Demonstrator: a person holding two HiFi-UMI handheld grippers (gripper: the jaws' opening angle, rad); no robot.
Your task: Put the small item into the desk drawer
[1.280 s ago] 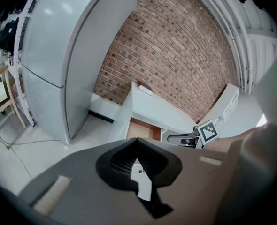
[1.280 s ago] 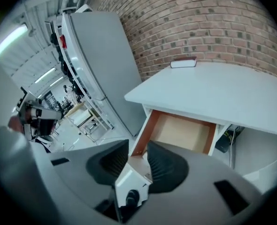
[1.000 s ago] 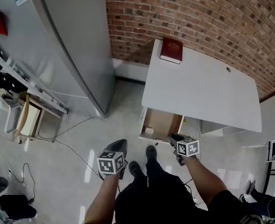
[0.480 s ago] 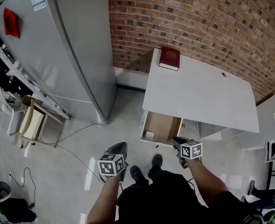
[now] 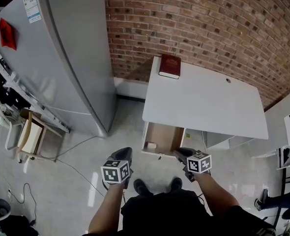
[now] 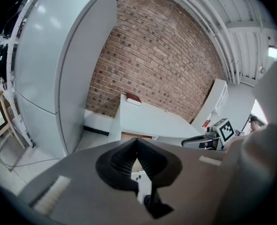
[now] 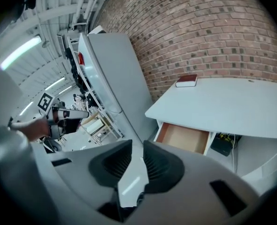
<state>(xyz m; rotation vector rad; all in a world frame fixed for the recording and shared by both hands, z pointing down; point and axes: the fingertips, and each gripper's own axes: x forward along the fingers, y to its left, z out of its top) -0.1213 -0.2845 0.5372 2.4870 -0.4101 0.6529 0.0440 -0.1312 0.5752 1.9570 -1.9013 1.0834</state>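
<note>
The small item (image 5: 150, 145) lies in the open drawer (image 5: 167, 134) below the desk (image 5: 204, 102). My left gripper (image 6: 137, 142) is closed and empty. My right gripper (image 7: 137, 146) holds nothing, its parted jaws just narrowing. I judge placing done; next I push the drawer shut.

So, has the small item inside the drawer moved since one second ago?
No. The small pale item lies in the same front left corner of the open drawer as before.

Shows a small pale boxy item (image 5: 150, 145) resting at the near left corner of a pulled-open, brown-floored white desk drawer (image 5: 166, 133).
</note>
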